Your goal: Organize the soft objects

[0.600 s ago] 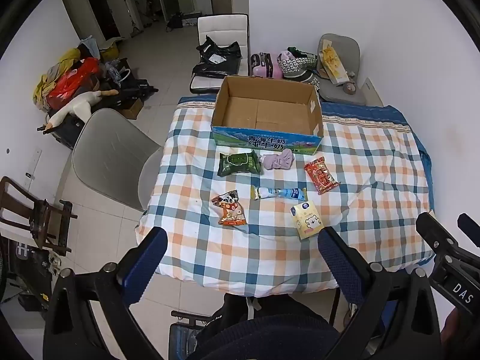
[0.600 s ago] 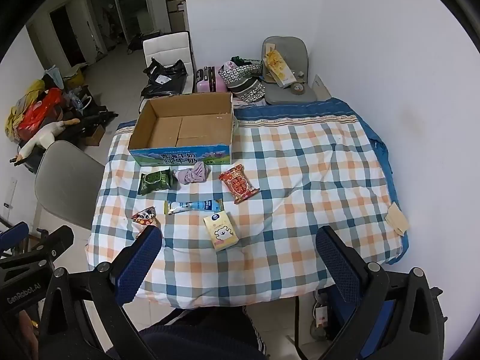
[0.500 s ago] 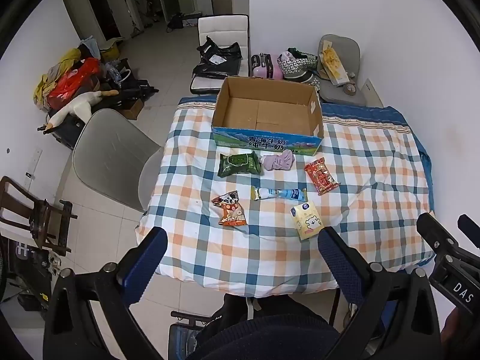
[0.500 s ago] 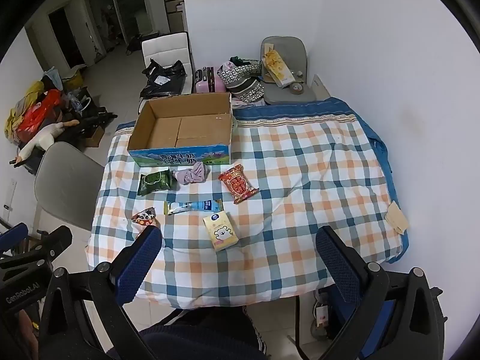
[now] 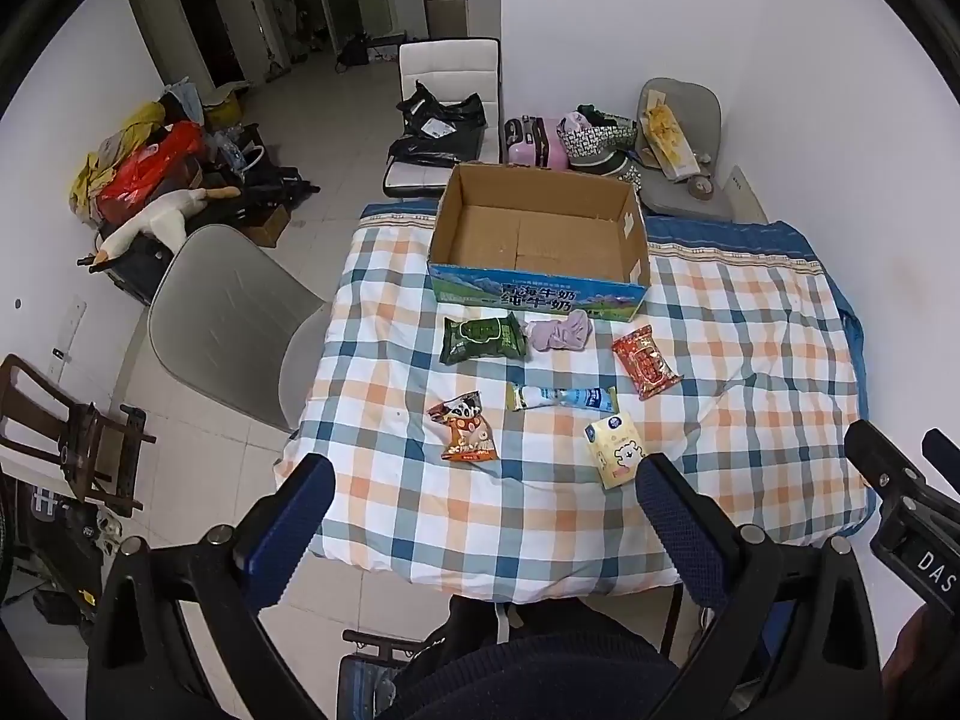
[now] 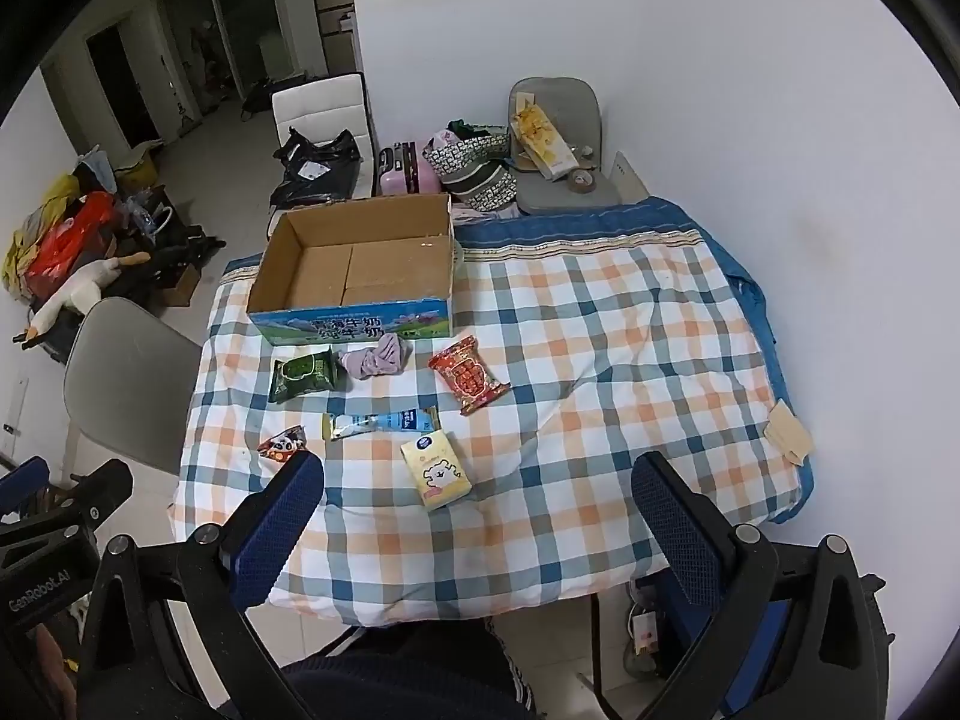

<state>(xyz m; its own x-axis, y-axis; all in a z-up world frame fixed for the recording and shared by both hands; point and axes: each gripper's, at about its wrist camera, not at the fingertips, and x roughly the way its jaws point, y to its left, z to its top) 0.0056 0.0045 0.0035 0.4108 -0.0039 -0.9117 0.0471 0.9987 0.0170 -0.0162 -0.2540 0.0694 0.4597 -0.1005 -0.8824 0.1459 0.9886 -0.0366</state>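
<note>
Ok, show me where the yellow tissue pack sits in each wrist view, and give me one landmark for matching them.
Left wrist view: the yellow tissue pack lies low and right of centre, just above the left claw's right finger.
Right wrist view: the same pack lies low and left of centre, between the right claw's fingers.
Shared landmark: the open cardboard box beyond it, with the blue milk sachet between.

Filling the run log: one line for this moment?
left gripper open | right gripper open | cardboard box empty | six soft items on table
</note>
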